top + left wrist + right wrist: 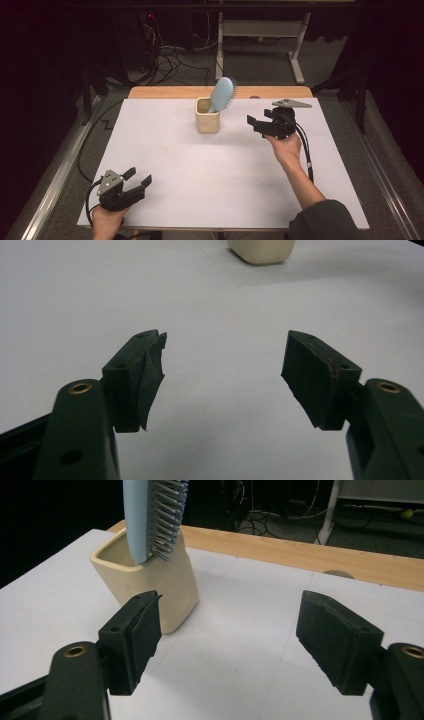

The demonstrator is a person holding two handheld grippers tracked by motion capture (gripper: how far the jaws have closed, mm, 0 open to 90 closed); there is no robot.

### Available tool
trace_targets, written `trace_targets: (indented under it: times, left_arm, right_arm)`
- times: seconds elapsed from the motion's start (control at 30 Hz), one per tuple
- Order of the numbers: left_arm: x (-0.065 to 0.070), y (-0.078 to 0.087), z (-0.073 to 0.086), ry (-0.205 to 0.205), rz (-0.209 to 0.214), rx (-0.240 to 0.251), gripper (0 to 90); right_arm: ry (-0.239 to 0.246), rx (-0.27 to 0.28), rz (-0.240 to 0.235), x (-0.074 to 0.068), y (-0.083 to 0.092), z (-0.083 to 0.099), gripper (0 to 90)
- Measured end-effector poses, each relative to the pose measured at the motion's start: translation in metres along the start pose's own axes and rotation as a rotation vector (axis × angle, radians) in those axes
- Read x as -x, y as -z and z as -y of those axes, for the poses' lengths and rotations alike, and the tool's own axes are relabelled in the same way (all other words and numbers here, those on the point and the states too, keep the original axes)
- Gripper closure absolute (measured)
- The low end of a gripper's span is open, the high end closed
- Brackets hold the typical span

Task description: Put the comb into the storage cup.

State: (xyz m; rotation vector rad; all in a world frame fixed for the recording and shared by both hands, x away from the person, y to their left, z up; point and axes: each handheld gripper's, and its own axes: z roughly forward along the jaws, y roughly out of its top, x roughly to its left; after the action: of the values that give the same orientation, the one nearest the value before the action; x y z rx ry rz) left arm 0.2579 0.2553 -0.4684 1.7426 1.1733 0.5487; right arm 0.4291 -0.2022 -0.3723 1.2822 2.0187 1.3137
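Observation:
A light blue hairbrush stands head-up in a cream square cup near the far middle of the white table top. My right gripper hovers open just right of the cup, jaws pointing toward it, nothing between them. In the right gripper view the cup and the brush bristles sit close ahead, left of the jaw gap. My left gripper rests open at the near left corner, far from the cup. Its own view has the gripper open over bare white surface, with the cup base far ahead.
The white sheet covers most of a wooden table, whose bare far edge shows behind the cup. Beyond lie dark floor, cables and a white desk frame. A black cable trails from the right gripper.

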Motion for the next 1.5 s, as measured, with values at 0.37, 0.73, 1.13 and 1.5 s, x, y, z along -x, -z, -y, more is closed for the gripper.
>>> trace_targets:
  times: [0.37,0.73,1.13,1.5]
  left_arm:
    - [0.0,-0.001,0.0,0.002,0.001,-0.007,33.2]
    - [-0.001,0.001,0.0,0.009,0.001,0.002,33.2]
    - [-0.002,0.001,0.0,0.01,-0.001,0.001,33.2]
    - [-0.002,0.001,0.0,0.01,-0.001,-0.001,33.3]
  right_arm:
    - [-0.021,-0.003,-0.002,0.009,0.006,0.007,26.5]
    - [-0.019,0.004,-0.004,0.009,0.012,0.008,26.5]
    - [-0.021,0.008,0.002,0.015,0.023,0.016,26.5]
    - [-0.001,0.011,0.007,0.018,0.035,0.022,26.6]
